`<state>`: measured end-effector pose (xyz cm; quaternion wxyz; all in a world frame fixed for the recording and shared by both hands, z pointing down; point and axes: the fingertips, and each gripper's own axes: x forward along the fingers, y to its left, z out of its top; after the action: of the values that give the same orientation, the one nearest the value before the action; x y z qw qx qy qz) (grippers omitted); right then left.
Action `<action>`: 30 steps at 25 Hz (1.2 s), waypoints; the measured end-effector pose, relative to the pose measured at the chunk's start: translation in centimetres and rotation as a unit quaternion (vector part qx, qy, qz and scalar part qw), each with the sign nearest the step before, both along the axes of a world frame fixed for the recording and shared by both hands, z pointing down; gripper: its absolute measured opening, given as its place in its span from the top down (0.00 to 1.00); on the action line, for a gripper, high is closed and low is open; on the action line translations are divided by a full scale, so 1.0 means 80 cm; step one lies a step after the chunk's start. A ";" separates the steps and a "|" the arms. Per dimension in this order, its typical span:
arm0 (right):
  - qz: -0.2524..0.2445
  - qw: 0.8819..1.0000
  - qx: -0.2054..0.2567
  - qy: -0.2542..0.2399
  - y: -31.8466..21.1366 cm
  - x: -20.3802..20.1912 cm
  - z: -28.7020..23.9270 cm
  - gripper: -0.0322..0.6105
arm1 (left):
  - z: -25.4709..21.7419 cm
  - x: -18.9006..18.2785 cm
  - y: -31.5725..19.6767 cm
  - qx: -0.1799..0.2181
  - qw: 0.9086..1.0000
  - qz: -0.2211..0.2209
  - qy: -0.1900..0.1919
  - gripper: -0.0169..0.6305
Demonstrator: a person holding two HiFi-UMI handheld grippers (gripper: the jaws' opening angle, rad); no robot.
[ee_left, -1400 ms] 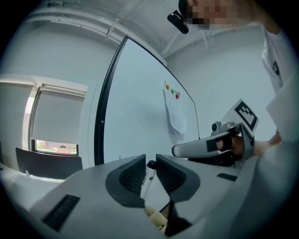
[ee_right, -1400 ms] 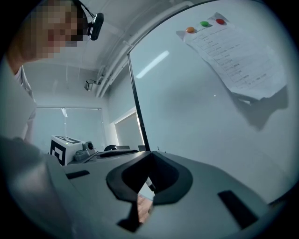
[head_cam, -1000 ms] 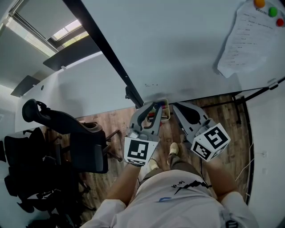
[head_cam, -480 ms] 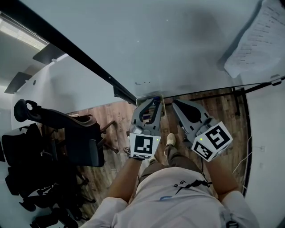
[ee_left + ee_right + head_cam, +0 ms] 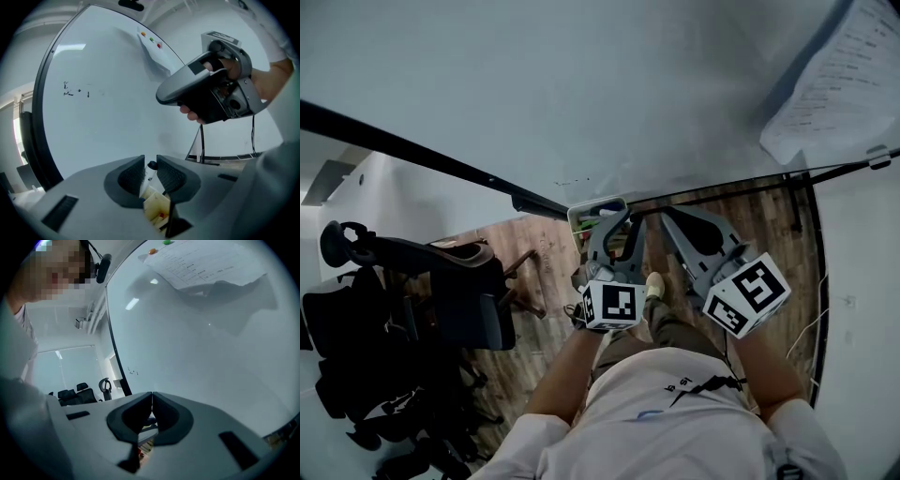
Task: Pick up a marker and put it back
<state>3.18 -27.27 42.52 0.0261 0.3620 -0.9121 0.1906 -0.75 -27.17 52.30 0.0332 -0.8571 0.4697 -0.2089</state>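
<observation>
A white marker with a black cap (image 5: 151,169) is clamped between the pads of my left gripper (image 5: 150,171), its cap pointing at the whiteboard (image 5: 108,108). In the head view the left gripper (image 5: 622,232) hangs just right of the small marker tray (image 5: 578,214) on the board's lower edge; several coloured markers lie in the tray. My right gripper (image 5: 675,225) is beside it, further right, with its jaws shut and nothing between them (image 5: 152,405). From the left gripper view, the right gripper (image 5: 206,91) shows with a hand around it.
A paper sheet (image 5: 839,84) is pinned at the whiteboard's upper right with coloured magnets (image 5: 158,246). Black office chairs (image 5: 441,300) stand at the left on the wooden floor (image 5: 534,253). The board's dark frame (image 5: 412,155) runs diagonally. The person's shoe (image 5: 653,284) is below the grippers.
The head view has tilted, so the whiteboard fills more of it. The left gripper, still holding the marker, now sits slightly right of the tray. The right gripper has barely moved.
</observation>
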 end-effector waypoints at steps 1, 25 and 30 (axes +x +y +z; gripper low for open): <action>0.001 1.000 0.000 -0.001 -0.001 0.002 0.001 0.93 | 0.004 0.004 0.002 0.000 1.000 0.003 -0.008 0.86; 0.003 1.000 0.014 -0.013 0.028 -0.001 -0.023 0.93 | -0.049 0.004 0.032 -0.003 0.997 0.023 0.071 0.80; 0.006 1.000 0.022 -0.010 0.046 -0.012 -0.031 0.93 | -0.092 -0.006 0.054 0.004 0.993 0.030 0.116 0.80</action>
<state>2.18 -23.61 40.06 0.0080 0.3666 -0.9140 0.1739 -1.24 -22.89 44.92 -0.0119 -0.8888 0.4457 -0.1057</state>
